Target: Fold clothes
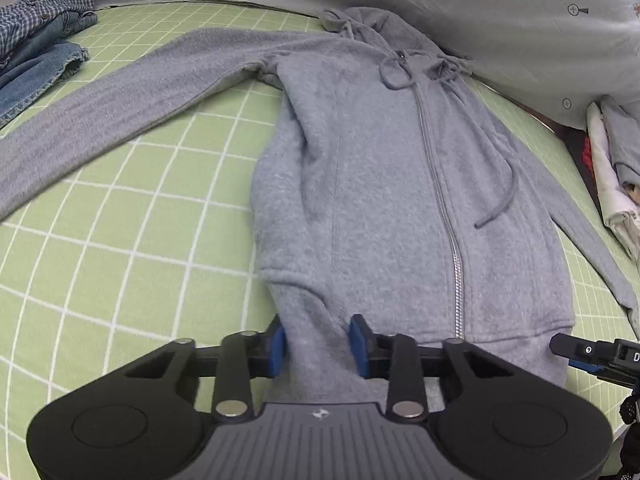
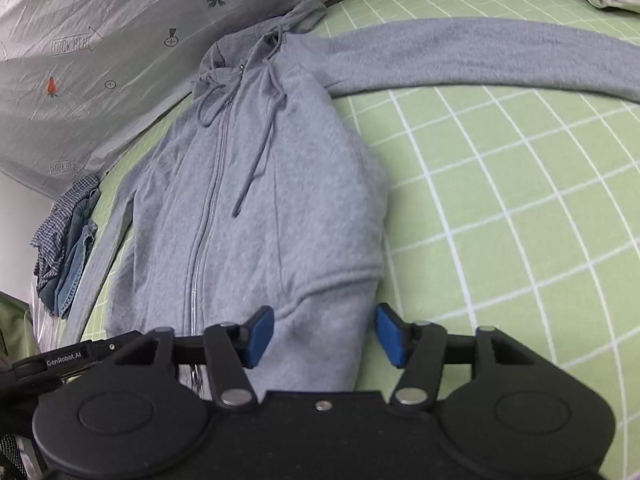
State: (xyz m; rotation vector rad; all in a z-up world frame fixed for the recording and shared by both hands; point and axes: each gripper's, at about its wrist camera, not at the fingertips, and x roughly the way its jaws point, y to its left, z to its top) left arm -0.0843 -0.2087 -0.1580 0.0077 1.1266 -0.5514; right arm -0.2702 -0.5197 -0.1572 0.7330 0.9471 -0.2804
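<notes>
Low, both hand-held grippers, left [image 1: 318,346] and right [image 2: 324,336], straddle the hoodie [image 1: 384,200] hem, unclenched

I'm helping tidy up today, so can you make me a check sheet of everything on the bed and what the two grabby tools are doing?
Surface: green sheet with white grid lines, wrinkle-free where it shows.
Job's things: grey zip hoodie lying front up, zipped, both sleeves spread outward, hood toward the far edge, drawstrings loose on the chest.
Clutter: checked shirt and jeans pile at the far left; white bundled cloth at the right edge.
Grippers: left gripper jaws open, straddling the hem's left part; right gripper jaws open, straddling the hem's right corner. Neither is closed on the fabric.
Cables: nothing seen.
Surroundings: pale carrot-print sheet rising behind the hood.
</notes>
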